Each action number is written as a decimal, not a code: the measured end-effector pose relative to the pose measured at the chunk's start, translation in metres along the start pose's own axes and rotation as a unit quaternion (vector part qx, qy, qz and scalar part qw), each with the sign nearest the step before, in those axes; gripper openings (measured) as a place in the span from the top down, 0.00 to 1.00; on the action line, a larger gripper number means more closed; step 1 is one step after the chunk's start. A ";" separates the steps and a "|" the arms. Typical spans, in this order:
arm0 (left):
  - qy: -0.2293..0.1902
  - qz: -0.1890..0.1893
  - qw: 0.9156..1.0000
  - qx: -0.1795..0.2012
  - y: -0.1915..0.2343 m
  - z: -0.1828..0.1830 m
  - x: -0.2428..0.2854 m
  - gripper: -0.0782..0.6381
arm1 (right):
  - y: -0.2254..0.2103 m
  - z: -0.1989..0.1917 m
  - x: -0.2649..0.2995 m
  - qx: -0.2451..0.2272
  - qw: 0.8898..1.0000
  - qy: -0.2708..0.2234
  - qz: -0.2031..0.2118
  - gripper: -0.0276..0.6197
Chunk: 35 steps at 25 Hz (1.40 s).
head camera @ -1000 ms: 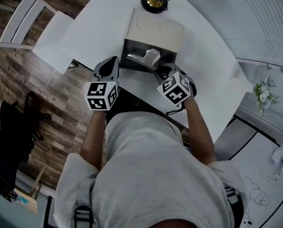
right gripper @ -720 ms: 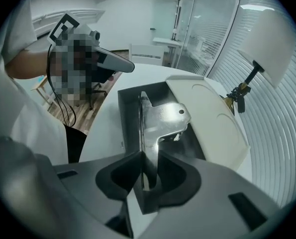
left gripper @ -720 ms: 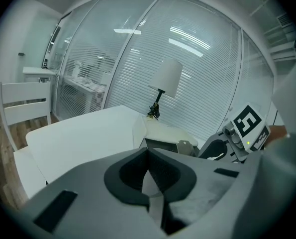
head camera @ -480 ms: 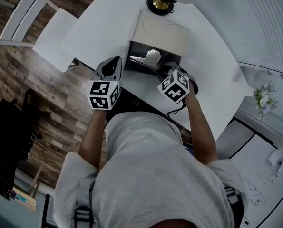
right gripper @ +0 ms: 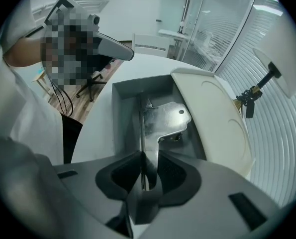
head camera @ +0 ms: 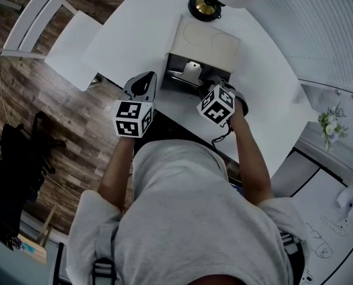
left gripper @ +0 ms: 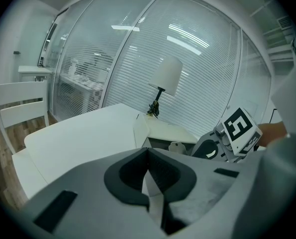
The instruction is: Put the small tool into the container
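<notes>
Where the person's forearms reach over the near edge of the table (head camera: 134,34), each hand carries a gripper.

Left gripper (head camera: 142,83): jaws closed together with nothing between them. It is held near the left front corner of the container (right gripper: 125,103), not touching it.

Right gripper (right gripper: 145,171): points steeply down, jaws clamped on the thin edge of the small metal tool (right gripper: 165,121).

Tool: hangs inside the open dark grey container, flat end with the hole furthest in. Cannot tell whether it touches the bottom.

Cream lid (right gripper: 212,113): folded back on the far side.

Beyond it, a lamp (left gripper: 166,73) stands on the table.
</notes>
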<state>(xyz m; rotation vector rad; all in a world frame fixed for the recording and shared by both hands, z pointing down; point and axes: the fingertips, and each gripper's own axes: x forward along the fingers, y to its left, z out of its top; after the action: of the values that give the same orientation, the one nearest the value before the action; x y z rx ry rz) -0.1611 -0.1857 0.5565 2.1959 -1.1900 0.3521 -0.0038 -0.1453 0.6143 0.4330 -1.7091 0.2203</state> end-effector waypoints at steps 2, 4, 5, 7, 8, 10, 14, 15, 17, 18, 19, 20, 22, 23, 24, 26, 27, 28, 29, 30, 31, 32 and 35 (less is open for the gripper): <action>0.000 -0.001 1.000 0.001 0.001 0.000 -0.001 0.86 | 0.000 0.001 0.003 -0.003 1.000 0.004 0.001 0.79; 0.000 -0.002 1.000 0.002 0.002 0.001 -0.001 0.86 | -0.001 0.000 0.005 -0.004 1.000 0.006 0.001 0.79; -0.001 -0.003 1.000 0.003 0.002 0.001 -0.002 0.86 | -0.001 0.000 0.005 -0.004 1.000 0.007 0.001 0.79; -0.001 -0.004 1.000 0.003 0.002 0.002 -0.003 0.86 | -0.001 -0.001 0.007 -0.007 1.000 0.012 -0.002 0.78; -0.001 -0.004 1.000 0.003 0.003 0.001 -0.003 0.86 | -0.002 -0.002 0.009 -0.010 1.000 0.015 -0.005 0.78; 0.000 -0.003 1.000 0.003 0.003 0.001 -0.003 0.86 | -0.004 -0.003 0.011 -0.018 1.000 0.022 -0.012 0.78; 0.000 -0.002 1.000 0.000 0.002 0.000 -0.004 0.86 | -0.008 -0.006 0.015 -0.034 0.999 0.032 -0.021 0.78; 0.001 -0.002 1.000 -0.001 0.002 0.000 -0.004 0.86 | -0.009 -0.007 0.016 -0.039 0.998 0.035 -0.023 0.78; 0.002 -0.003 1.000 0.000 0.000 -0.002 -0.004 0.86 | -0.011 -0.008 0.018 -0.046 0.998 0.040 -0.028 0.78; 0.002 -0.004 1.000 0.000 -0.001 -0.003 -0.003 0.86 | -0.012 -0.009 0.020 -0.048 0.998 0.041 -0.030 0.78; 0.003 -0.004 1.000 0.001 -0.001 -0.003 -0.003 0.86 | -0.013 -0.009 0.021 -0.048 0.997 0.042 -0.031 0.78; 0.005 -0.004 1.000 0.001 -0.002 -0.004 -0.003 0.86 | -0.014 -0.009 0.022 -0.049 0.997 0.044 -0.032 0.78; 0.007 -0.005 1.000 0.001 -0.004 -0.006 -0.002 0.86 | -0.015 -0.009 0.025 -0.052 0.997 0.046 -0.035 0.78; 0.008 -0.006 1.000 0.002 -0.005 -0.006 -0.002 0.86 | -0.016 -0.009 0.026 -0.054 0.997 0.047 -0.036 0.78; 0.009 -0.007 1.000 0.002 -0.008 -0.007 -0.001 0.86 | -0.016 -0.010 0.026 -0.055 0.997 0.047 -0.037 0.78; 0.011 -0.009 1.000 0.003 -0.012 -0.007 0.000 0.86 | -0.017 -0.011 0.026 -0.055 0.997 0.047 -0.040 0.78; 0.012 -0.011 1.000 0.004 -0.013 -0.007 0.001 0.86 | -0.017 -0.011 0.027 -0.054 0.997 0.046 -0.041 0.78; 0.013 -0.012 1.000 0.004 -0.014 -0.008 0.001 0.86 | -0.017 -0.010 0.027 -0.052 0.997 0.045 -0.042 0.78; 0.013 -0.012 1.000 0.005 -0.014 -0.008 0.002 0.86 | -0.017 -0.010 0.028 -0.051 0.997 0.044 -0.042 0.78; 0.014 -0.013 1.000 0.005 -0.015 -0.008 0.002 0.86 | -0.017 -0.009 0.028 -0.050 0.997 0.043 -0.043 0.78; 0.014 -0.013 1.000 0.005 -0.016 -0.009 0.003 0.86 | -0.016 -0.009 0.029 -0.049 0.997 0.041 -0.043 0.78; 0.015 -0.014 1.000 0.005 -0.017 -0.009 0.003 0.86 | -0.016 -0.009 0.029 -0.049 0.997 0.040 -0.043 0.78; 0.014 -0.015 1.000 0.008 -0.020 -0.008 0.005 0.86 | -0.019 -0.010 0.028 -0.048 0.997 0.035 -0.049 0.76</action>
<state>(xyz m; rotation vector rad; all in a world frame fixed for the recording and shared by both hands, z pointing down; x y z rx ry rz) -0.1408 -0.1757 0.5576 2.2123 -1.1421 0.3810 0.0095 -0.1633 0.6419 0.4321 -1.6184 0.0808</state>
